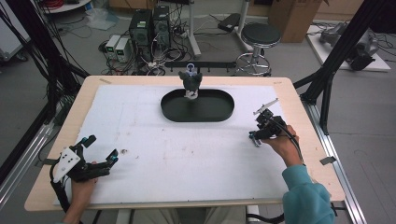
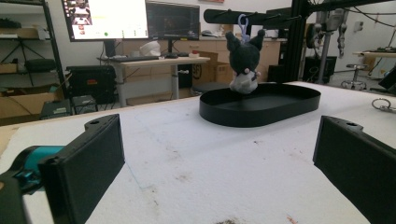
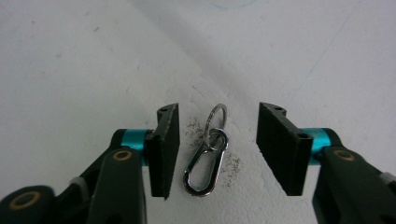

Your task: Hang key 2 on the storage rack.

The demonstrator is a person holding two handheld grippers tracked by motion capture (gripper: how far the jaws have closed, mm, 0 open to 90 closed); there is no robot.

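A silver snap clip (image 3: pixel 204 169) with a key ring lies flat on the white mat. My right gripper (image 3: pixel 218 122) points down over it with one jaw on each side; both pads stand apart from the metal. In the high view the right gripper (image 1: pixel 255 137) is at the table's right side. My left gripper (image 1: pixel 102 148) rests near the front left corner, jaws wide open with nothing between them (image 2: pixel 219 163). A dark grey plush toy (image 1: pixel 190 83) with a blue loop stands upright in a black oval tray (image 1: pixel 219 116) at the back middle, also seen as plush (image 2: pixel 243 58) and tray (image 2: pixel 261 116).
The white mat (image 1: pixel 187 154) covers most of the wooden table. A small dark speck (image 1: pixel 123 151) lies close to the left gripper. A small metal ring (image 2: pixel 382 104) lies on the mat at the right edge of the left gripper view. A stool and computers stand beyond the far edge.
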